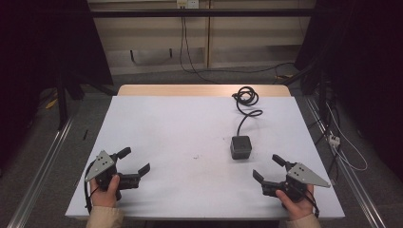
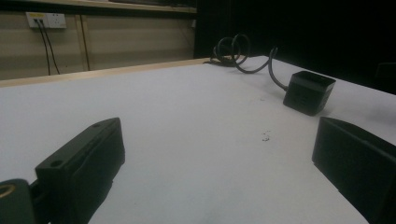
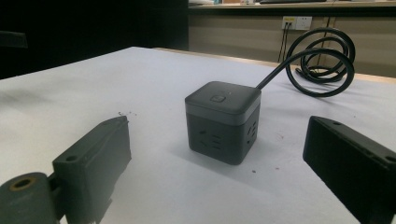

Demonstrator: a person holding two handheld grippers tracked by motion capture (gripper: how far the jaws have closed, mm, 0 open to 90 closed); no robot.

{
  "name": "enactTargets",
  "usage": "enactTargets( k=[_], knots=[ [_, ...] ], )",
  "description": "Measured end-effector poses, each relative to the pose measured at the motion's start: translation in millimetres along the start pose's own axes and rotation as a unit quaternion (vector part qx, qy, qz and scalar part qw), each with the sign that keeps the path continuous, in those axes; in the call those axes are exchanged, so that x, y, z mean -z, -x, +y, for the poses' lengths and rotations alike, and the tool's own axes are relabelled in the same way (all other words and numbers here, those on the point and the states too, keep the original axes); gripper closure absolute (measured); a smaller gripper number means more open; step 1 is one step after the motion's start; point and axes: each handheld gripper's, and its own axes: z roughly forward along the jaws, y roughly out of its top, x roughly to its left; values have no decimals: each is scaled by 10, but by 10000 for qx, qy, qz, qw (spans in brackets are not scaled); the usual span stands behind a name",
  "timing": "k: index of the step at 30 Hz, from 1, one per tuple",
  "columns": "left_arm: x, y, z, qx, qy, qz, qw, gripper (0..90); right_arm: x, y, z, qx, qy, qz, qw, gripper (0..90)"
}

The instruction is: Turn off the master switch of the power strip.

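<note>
a white table [image 1: 190, 142] seen from above, with a person's two hands at its near edge, each holding a black two-jaw gripper. the left gripper [image 1: 137, 161] rests near the left corner, jaws spread wide with nothing between them. the right gripper [image 1: 268, 167] sits near the right corner, jaws likewise wide apart and empty, aimed at a power cube [image 1: 241, 147] just beyond it.

the cube stands upright on the right half of the table, near the right gripper and well apart from the left one. its cord [image 1: 247, 102] runs away toward the far edge and ends in a loose coil.

likely trouble from here: the cube looks smooth and hard, with rounded edges, so the jaws could slip off if they close on its corners instead of its flat sides. the stiff cord could drag or twist the cube when it is lifted, and the coil could snag at the table's far edge. a nudge from one jaw before the other lands could skid the cube across the slick surface.

in the right gripper view the cube [image 3: 223, 121] is dark grey matte plastic, with a lighter band under the top, a small square button on top and socket slots in its sides. the cord [image 3: 322, 60] is thick, glossy black rubber in springy loops. the table top is flat, matte white, with a few dark specks. the jaws are blocky black plastic with screw holes.
</note>
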Motion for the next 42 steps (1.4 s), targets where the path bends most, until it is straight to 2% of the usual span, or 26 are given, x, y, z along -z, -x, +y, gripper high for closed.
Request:
enactTargets(
  k=[3, 13, 16, 24, 34, 38, 42],
  knots=[
    [-1, 0, 2, 6, 10, 3, 10000, 21, -1, 10, 2, 41, -16, 2, 10000, 96],
    [-2, -4, -1, -10, -20, 4, 10000, 21, -20, 76, 37, -147, -14, -136, 9998, 112],
    [-3, -3, -1, -7, -20, 2, 10000, 21, -22, 93, 43, -127, -38, -143, 9998, 117],
    [-4, -5, -2, -6, -26, 4, 10000, 21, -57, 110, 81, -166, -92, -217, 9996, 198],
    [-7, -3, -3, -12, -35, 2, 10000, 21, -140, 101, 132, -111, -146, -134, 9997, 295],
    [-5, -2, 0, -32, -38, -13, 10000, 21, -170, 105, 148, -60, -188, -144, 9997, 305],
    [-8, -2, -1, -38, -44, -15, 10000, 21, -186, 110, 176, -109, -183, -157, 9996, 328]
  ],
)
